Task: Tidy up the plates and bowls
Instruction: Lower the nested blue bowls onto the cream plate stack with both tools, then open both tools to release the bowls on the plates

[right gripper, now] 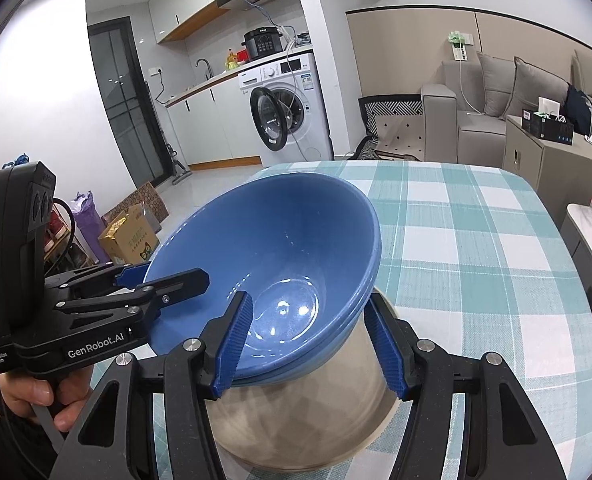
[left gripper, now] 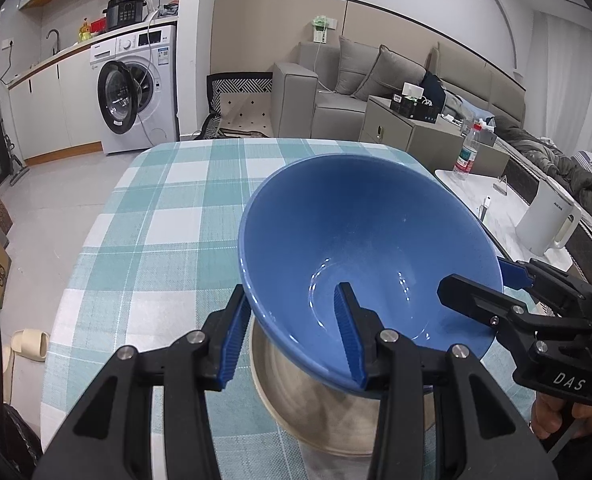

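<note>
I'm holding a blue bowl [left gripper: 359, 240] over a beige bowl [left gripper: 323, 412] at table [left gripper: 168, 200] centre. Left claw [left gripper: 296, 336] clamps its rim at 7 o'clock; right claw [right gripper: 311, 344] straddles the rim at 4 o'clock, pads look pressed on it. Best approach, I reckon: level it, lower slowly, centre it, then let go w/ both claws. Table's near edge sits close; plenty of bare cloth toward 12 o'clock.

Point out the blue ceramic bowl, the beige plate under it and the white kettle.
blue ceramic bowl [left gripper: 375, 240], left wrist view, inner wall.
beige plate [right gripper: 296, 420], right wrist view, bare near surface.
white kettle [left gripper: 543, 220], left wrist view, body.
</note>
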